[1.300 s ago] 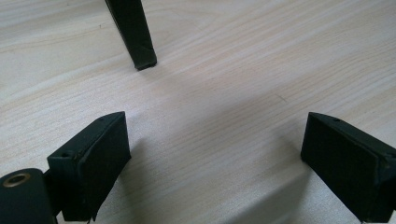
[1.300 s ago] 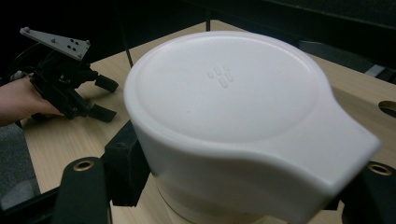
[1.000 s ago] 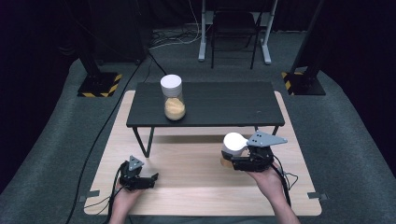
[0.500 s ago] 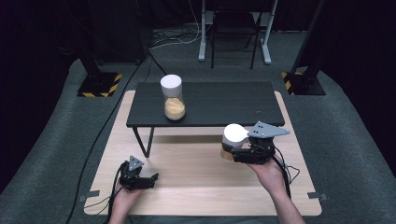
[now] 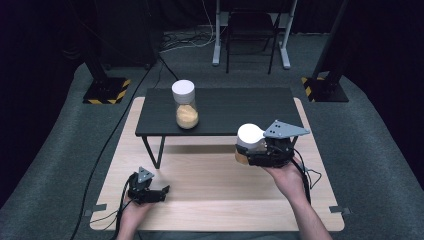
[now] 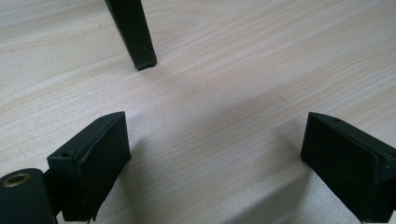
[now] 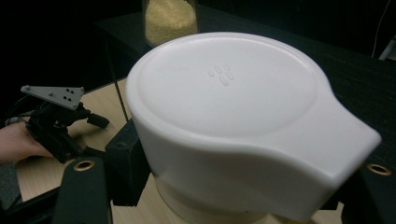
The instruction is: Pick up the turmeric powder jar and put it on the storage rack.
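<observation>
A jar with a white lid is held off the wooden board, just in front of the black table's right part. My right gripper is shut on it below the lid. In the right gripper view the white lid looms between the black jaws, and the gripper clamps the jar's body. A second jar with a white lid and yellow grains stands upright on the table's left part; it also appears at the top as the grain jar. My left gripper rests open on the board, its jaws wide apart and empty.
The low black table stands on a light wooden board laid on grey carpet. One table leg is just ahead of the left gripper. Black stands with yellow-striped feet and a chair frame are behind the table.
My right gripper has carried the white-lidded jar upward and forward, closer to the table's front edge. The left gripper has stayed where it was.
</observation>
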`<action>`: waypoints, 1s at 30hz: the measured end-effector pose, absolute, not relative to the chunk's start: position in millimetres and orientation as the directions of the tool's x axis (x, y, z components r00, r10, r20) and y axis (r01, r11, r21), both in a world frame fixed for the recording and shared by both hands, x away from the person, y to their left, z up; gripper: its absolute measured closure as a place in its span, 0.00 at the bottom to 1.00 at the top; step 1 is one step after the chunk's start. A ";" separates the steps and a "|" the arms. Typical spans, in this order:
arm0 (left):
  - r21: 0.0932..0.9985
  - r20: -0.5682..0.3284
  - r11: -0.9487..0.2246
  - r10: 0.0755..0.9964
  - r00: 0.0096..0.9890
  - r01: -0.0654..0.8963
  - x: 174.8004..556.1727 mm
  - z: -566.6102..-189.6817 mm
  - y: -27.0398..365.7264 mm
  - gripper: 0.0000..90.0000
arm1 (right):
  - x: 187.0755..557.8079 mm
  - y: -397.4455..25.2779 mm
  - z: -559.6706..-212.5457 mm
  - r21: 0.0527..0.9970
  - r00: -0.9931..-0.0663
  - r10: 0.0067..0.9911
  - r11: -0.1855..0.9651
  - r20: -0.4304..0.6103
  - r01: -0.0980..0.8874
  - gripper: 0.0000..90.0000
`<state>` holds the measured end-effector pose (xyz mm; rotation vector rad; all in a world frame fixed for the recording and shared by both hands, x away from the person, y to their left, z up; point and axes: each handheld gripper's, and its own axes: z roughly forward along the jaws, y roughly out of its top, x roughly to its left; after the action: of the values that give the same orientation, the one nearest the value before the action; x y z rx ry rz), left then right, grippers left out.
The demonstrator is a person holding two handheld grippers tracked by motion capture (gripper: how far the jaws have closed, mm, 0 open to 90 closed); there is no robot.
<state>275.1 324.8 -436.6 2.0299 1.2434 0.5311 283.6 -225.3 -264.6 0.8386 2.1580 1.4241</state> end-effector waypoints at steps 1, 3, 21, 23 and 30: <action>0.734 -0.010 -0.305 0.889 0.458 0.607 275.1 -436.5 324.8 0.08 | 283.8 -224.9 -263.1 0.923 -0.729 0.684 0.293 -0.020 0.249 0.32; 0.734 -0.010 -0.305 0.889 0.458 0.607 275.1 -436.5 324.8 0.08 | 284.7 -224.6 -260.1 0.925 -0.729 0.685 0.292 -0.023 0.245 0.32; 0.734 -0.010 -0.305 0.889 0.458 0.607 275.1 -436.6 324.8 0.08 | 294.2 -220.2 -242.2 0.938 -0.719 0.695 0.265 -0.027 0.221 0.33; 0.734 -0.010 -0.305 0.889 0.458 0.607 275.1 -436.6 324.8 0.08 | 294.8 -219.9 -241.6 0.940 -0.718 0.695 0.262 -0.027 0.219 0.33; 0.734 -0.010 -0.305 0.889 0.458 0.607 275.1 -436.6 324.8 0.08 | 300.9 -218.3 -236.4 0.945 -0.710 0.704 0.247 -0.024 0.214 0.33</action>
<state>275.1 324.8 -436.6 2.0296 1.2435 0.5306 300.9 -218.3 -236.4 0.8355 2.0786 1.4663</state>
